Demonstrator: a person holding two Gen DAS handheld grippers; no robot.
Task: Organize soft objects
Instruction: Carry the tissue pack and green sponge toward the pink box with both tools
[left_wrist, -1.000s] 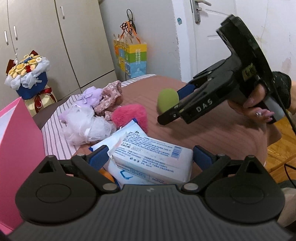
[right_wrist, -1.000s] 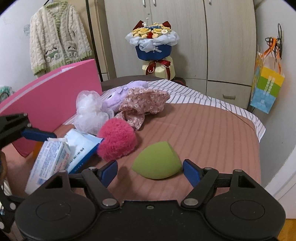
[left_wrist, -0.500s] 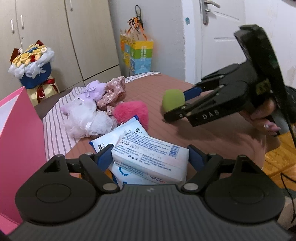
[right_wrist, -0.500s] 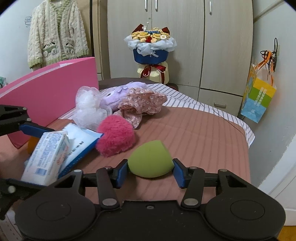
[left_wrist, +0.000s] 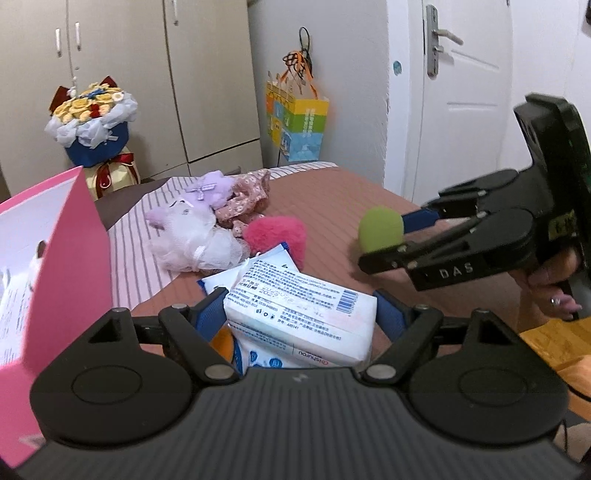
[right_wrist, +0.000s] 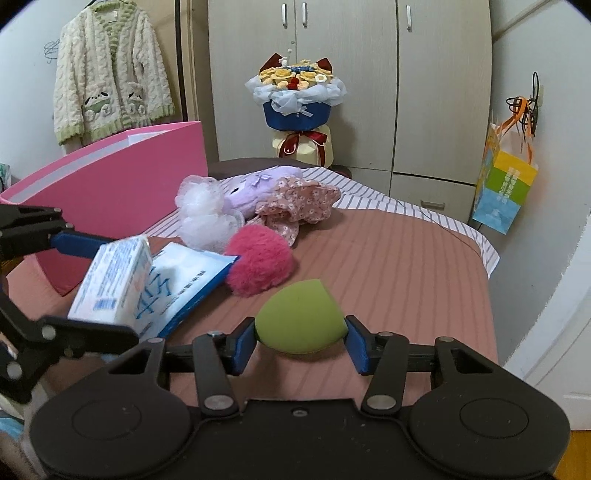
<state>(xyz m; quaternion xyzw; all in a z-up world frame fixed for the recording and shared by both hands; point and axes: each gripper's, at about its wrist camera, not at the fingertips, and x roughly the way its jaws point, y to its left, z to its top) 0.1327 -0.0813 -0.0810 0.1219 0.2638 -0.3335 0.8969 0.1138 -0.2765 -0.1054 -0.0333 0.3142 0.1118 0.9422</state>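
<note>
1. A pink box (right_wrist: 110, 184) is standing at the far left on the bed (right_wrist: 388, 258), with its lid up.
2. The left tool (left_wrist: 299, 314) is squeezing a white tissue pack (left_wrist: 295, 314) from both sides. The pack is soft and puffy, with tiny blue writing and a barcode on it. It is sitting tilted between the blue pads, just above a flat blue and white wipes pack (right_wrist: 181, 280).
3. A white mesh puff (right_wrist: 207, 218), a purple plush toy (right_wrist: 255, 184) and a flowery cloth (right_wrist: 299, 199) are lying close together farther back on the bed.
4. A fuzzy pink ball (right_wrist: 258, 258) is lying just beside the wipes pack.
5. The right tool (right_wrist: 301, 338) is pinching a green sponge (right_wrist: 301, 323) shaped like an egg with one flat, cut side. It is smooth, and its skin is looking dull. It is being held up over the brown bed cover, near the front, well apart from the pink ball.
6. A hand (left_wrist: 554, 280) is gripping the right tool's handle.
</note>
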